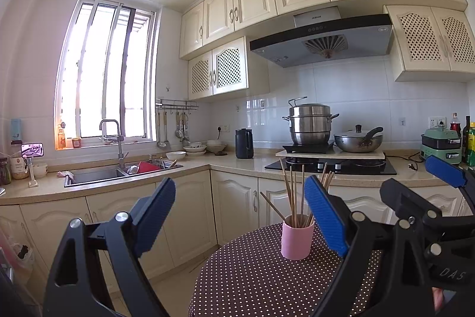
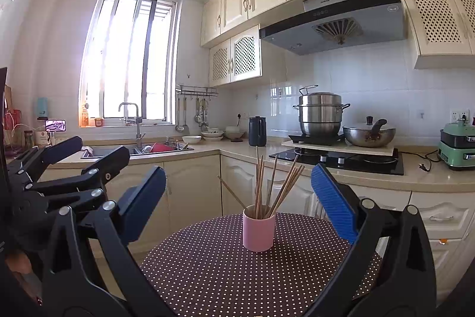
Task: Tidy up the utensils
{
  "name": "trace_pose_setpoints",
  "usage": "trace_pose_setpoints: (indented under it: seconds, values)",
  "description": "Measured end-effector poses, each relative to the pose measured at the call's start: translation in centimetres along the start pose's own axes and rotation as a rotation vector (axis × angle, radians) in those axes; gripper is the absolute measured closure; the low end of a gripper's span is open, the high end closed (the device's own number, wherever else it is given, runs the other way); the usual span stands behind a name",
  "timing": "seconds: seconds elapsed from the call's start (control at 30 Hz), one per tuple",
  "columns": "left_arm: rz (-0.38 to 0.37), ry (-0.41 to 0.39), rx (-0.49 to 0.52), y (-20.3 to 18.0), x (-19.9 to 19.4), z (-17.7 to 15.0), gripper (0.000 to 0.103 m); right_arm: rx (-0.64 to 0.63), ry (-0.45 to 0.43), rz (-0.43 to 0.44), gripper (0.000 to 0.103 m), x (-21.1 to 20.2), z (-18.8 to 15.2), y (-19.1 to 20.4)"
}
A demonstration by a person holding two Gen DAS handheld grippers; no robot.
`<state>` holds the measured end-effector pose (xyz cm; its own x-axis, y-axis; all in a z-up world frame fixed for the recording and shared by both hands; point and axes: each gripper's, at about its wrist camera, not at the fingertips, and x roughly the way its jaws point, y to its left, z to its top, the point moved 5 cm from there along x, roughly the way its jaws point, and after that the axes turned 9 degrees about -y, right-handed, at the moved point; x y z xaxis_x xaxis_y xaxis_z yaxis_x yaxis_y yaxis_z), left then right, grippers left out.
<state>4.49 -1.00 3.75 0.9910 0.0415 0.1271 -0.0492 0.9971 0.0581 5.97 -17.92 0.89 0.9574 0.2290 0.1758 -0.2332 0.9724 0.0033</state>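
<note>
A pink cup [image 1: 297, 238] stands upright on a round table with a brown polka-dot cloth [image 1: 252, 281]. Several wooden chopsticks [image 1: 294, 198] stand in it, fanned out. My left gripper [image 1: 240, 216] is open and empty, held above the table's near side, left of the cup. My right gripper [image 2: 239, 204] is open and empty; the cup [image 2: 258, 229] with its chopsticks [image 2: 273, 186] sits between its blue pads, further ahead on the table [image 2: 207, 272]. The right gripper shows at the right edge of the left wrist view [image 1: 415, 192], and the left gripper at the left of the right wrist view [image 2: 83, 150].
Cream kitchen cabinets [image 1: 190, 216] run behind the table. The counter holds a sink [image 1: 98, 174] with dishes, stacked bowls [image 1: 207, 147], a black jug [image 1: 244, 143], a steamer pot [image 1: 310, 124] and a wok [image 1: 357, 140] on the stove, and a green appliance [image 1: 441, 146].
</note>
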Motion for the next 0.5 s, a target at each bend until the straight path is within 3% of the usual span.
trace_pose_setpoints:
  seconds: [0.5]
  values:
    - [0.002,0.003,-0.004,0.26,0.09,-0.05,0.016,0.003,0.004,0.001,0.007,0.19,-0.24,0.17]
